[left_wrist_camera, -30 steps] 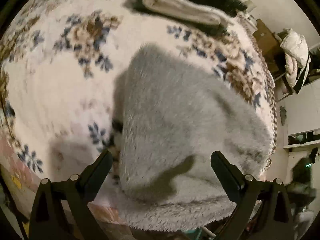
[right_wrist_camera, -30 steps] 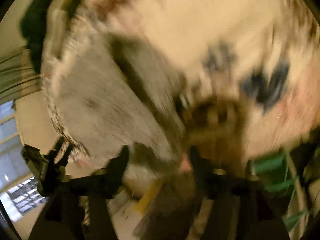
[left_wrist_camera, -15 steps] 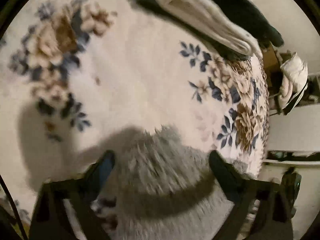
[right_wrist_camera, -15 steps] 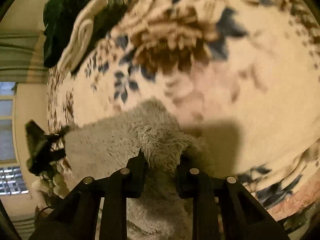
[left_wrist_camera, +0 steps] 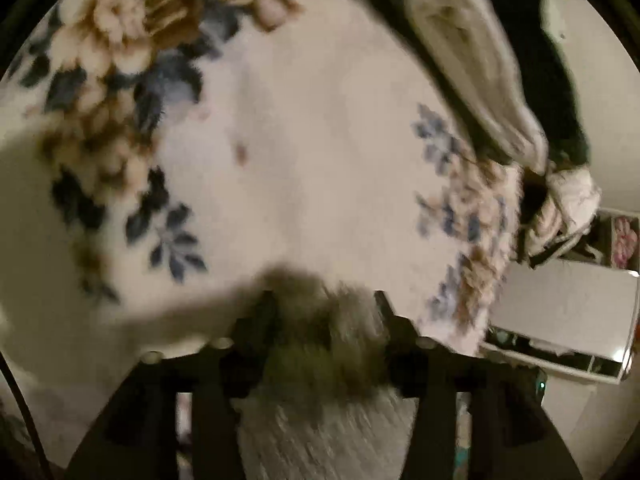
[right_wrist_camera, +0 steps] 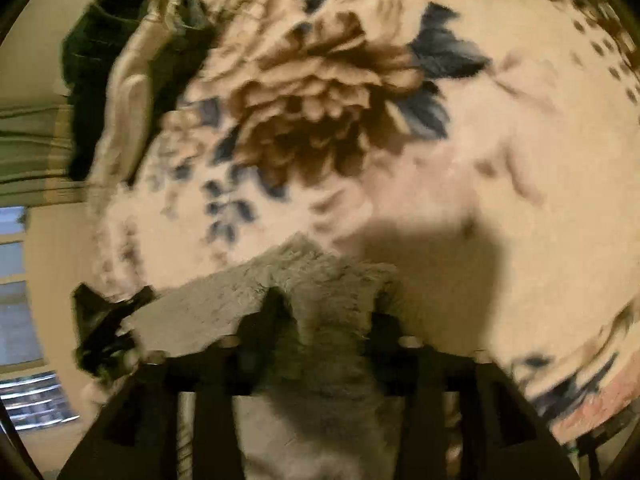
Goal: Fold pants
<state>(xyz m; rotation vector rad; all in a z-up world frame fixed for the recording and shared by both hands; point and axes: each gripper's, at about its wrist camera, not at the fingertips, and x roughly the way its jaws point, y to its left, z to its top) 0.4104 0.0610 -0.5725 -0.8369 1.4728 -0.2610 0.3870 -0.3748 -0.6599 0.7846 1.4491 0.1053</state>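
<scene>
- The left gripper (left_wrist_camera: 324, 308) sits at the lower centre of its view, its two black fingers pinching a bunched fold of the grey fluffy pants (left_wrist_camera: 320, 408); the fabric fills the gap between the fingers and spills toward the bottom edge, blurred.
- The right gripper (right_wrist_camera: 326, 308) is also at the lower centre of its view, fingers pinched on a raised ridge of the pants (right_wrist_camera: 316, 276); more of the grey fabric stretches off to the lower left of that frame.
- Under the pants lies a cream blanket (left_wrist_camera: 312, 128) with brown and blue flowers, taking up most of both views; a big brown bloom sits in the upper middle of the right view.
- A dark shadow falls on the blanket just right of the right gripper.
- At the upper right of the left view, a folded cream cloth (left_wrist_camera: 472, 64) lies against a dark green cloth (left_wrist_camera: 560, 72), well apart from the pants; the same pair shows at the upper left of the right view.
- Past the blanket's edge at the right of the left view there is a white bundle (left_wrist_camera: 572, 196) and a white shelf (left_wrist_camera: 560, 312).
- A window (right_wrist_camera: 16, 320) shows at the left edge of the right view.
- A small dark object (right_wrist_camera: 104, 328) beside the pants at the lower left of the right view is too blurred to identify.
</scene>
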